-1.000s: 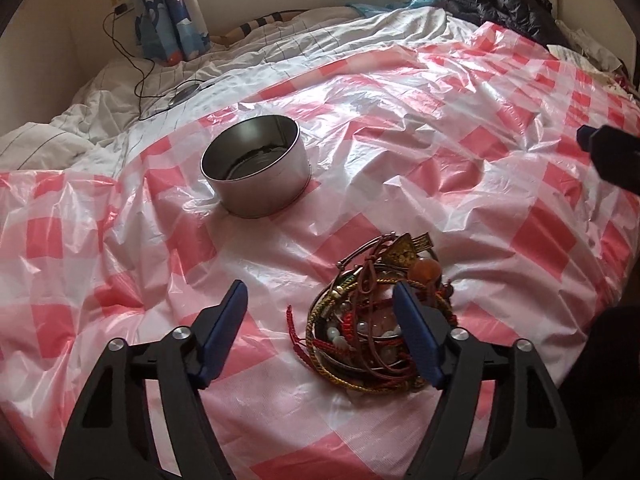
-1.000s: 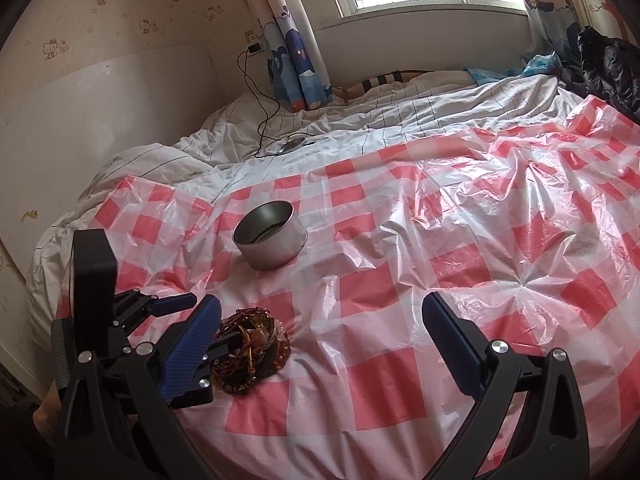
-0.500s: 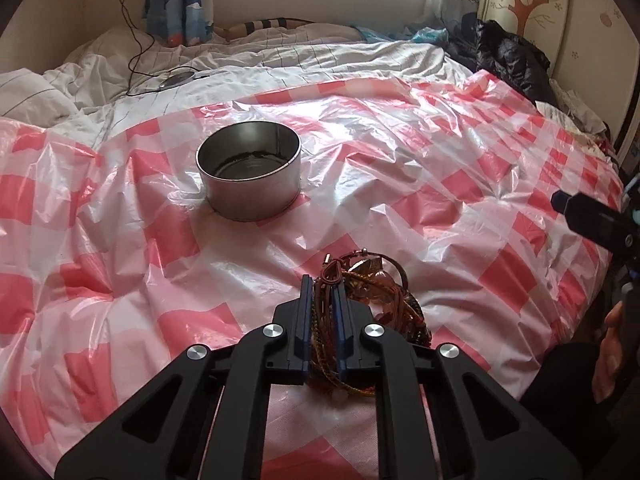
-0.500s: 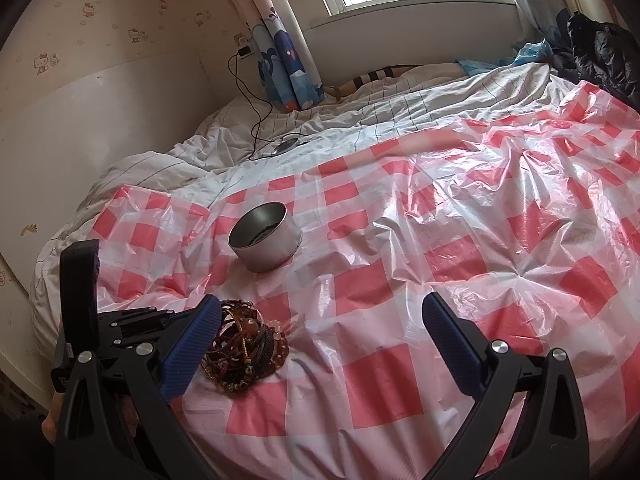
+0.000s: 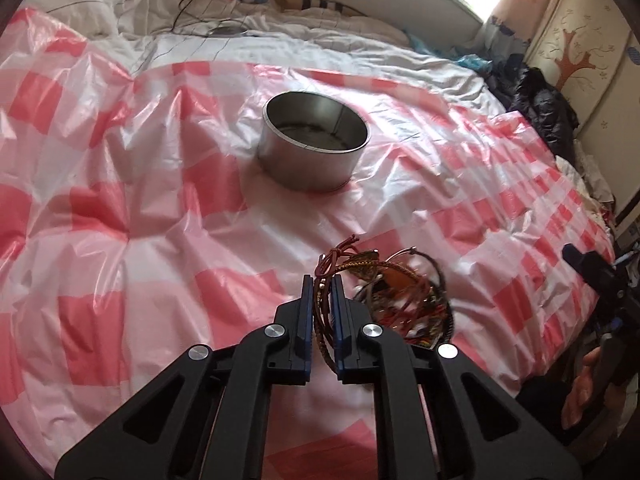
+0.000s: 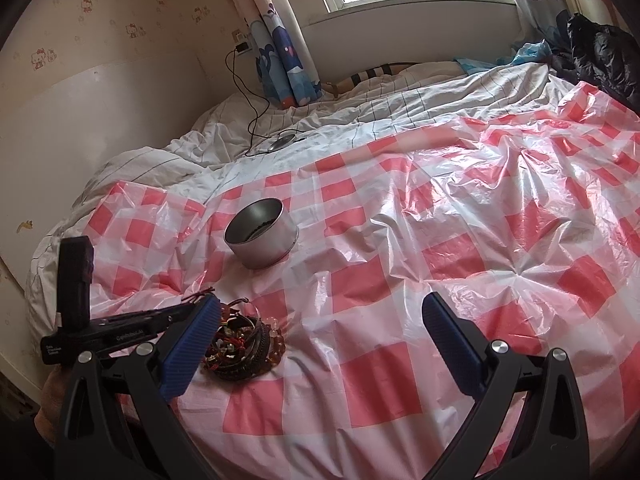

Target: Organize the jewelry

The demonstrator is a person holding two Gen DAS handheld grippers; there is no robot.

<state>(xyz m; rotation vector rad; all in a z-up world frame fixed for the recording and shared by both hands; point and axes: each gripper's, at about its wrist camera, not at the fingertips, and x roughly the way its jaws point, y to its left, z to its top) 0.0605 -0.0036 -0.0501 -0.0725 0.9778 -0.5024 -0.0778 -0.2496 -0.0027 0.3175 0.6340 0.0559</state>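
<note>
On the bed's checked plastic sheet (image 5: pixel 140 208), jewelry pinched.
Left gripper (image 5: pixel 321 300) clamps cords of the jewelry tangle (image 5: pixel 400 300), near the metal tin (image 5: pixel 312 160); right gripper (image 6: pixel 320 344) spread wide, holding nothing.

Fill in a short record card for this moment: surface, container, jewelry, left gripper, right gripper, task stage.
surface: checked sheet over a bed
container: tin, upright, open; contents unclear
jewelry: tangled pile near the sheet's front edge, apart from the tin
left gripper: shut on cords at the pile's edge
right gripper: open, holding nothing, beside the pile
task stage: pile gripped, not yet in the tin
</note>
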